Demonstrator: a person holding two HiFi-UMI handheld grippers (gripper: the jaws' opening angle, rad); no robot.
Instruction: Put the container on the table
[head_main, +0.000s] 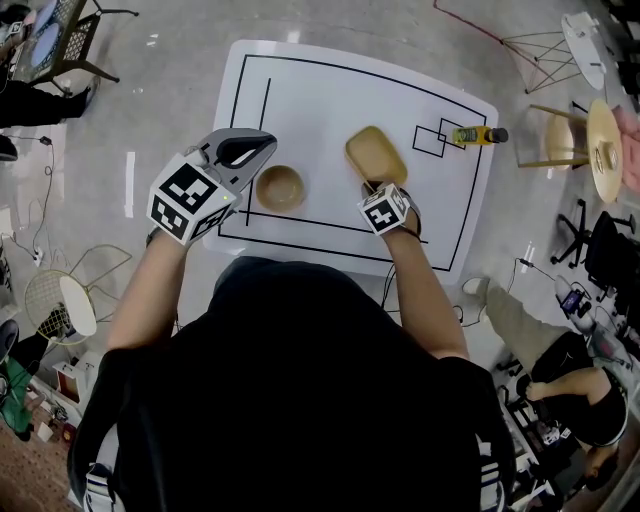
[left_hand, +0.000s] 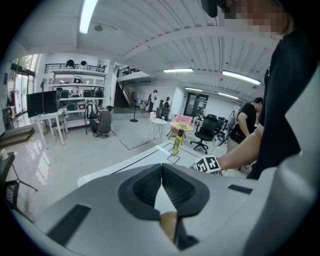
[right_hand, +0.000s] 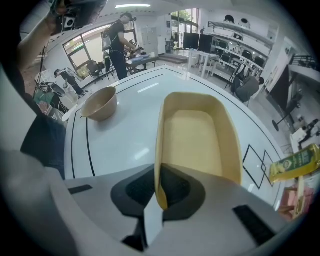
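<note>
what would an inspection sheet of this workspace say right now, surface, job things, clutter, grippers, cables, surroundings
surface: white table with black drawn lines, no spills seen
job's things: tan oblong container above the table's middle; cannot tell if its base touches
clutter: round bowl on the table's near left; bottle upright by the drawn squares
grippers: right gripper shut on the container's near rim; left gripper shut, holding nothing, raised beside the bowl
cables: floor cable left of the table
surroundings: wire chair at left, seated person at right
</note>
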